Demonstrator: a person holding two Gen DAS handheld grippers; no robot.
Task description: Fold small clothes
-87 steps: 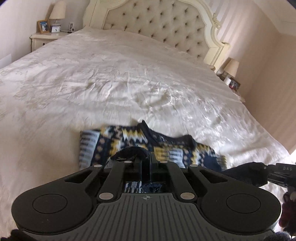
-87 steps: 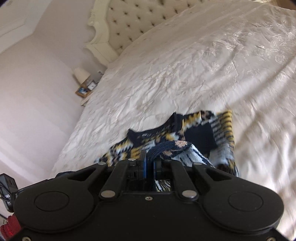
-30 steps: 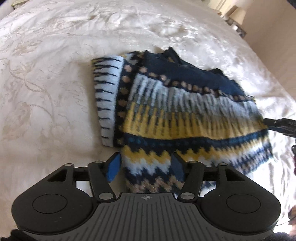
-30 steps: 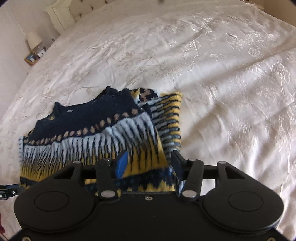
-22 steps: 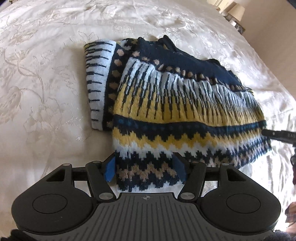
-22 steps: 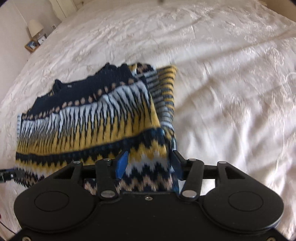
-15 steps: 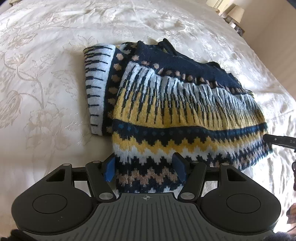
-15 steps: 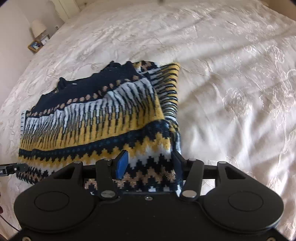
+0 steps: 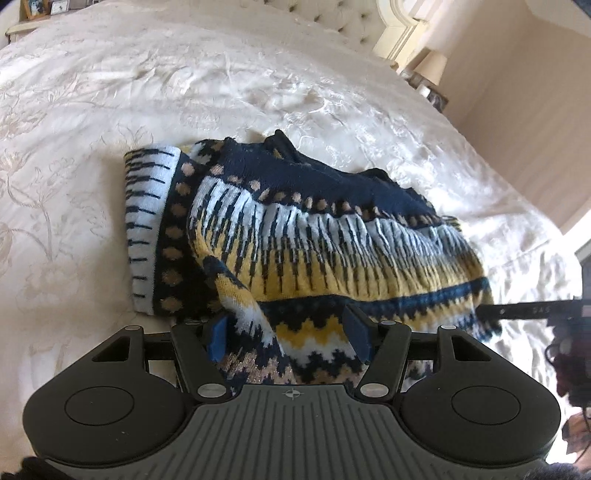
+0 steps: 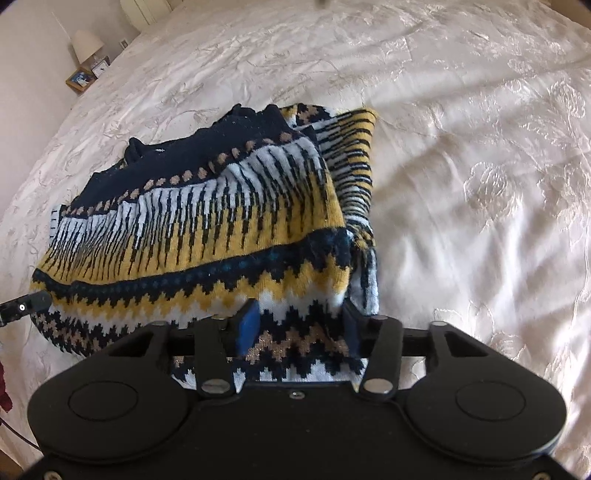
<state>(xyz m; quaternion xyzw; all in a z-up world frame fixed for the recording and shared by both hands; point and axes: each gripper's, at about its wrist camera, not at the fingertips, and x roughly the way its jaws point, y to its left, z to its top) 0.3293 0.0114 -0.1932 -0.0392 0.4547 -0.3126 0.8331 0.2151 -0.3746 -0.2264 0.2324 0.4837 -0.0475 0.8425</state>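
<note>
Sweater [image 9: 303, 240] first: a small knitted one in navy, mustard, white and tan, lying folded on the cream bedspread [image 9: 110, 92] near the foot of the bed, with its zigzag hem toward both cameras and the dark collar on the far side. One sleeve, white with black dashes and a band of tan dots, is tucked flat along its left edge in the left wrist view. A mustard and black striped sleeve shows along the right edge in the right wrist view. The near left corner of the top layer is rucked up into a ridge just beyond the left blue pad.

The left gripper [image 9: 288, 338] stands about half open over the near left part of the hem. The knit lies between its blue pads, but the pads are apart from it on the right side, so nothing is pinched.

The right gripper [image 10: 299, 326] straddles the near right corner of the hem. Its jaws have just been closing, with the hem between them, and the pads do not yet press the cloth together. Whether the right pad touches the fabric edge I cannot tell.

A tufted headboard [image 9: 354, 22] and a bedside lamp [image 10: 86, 42] sit at the far end.
</note>
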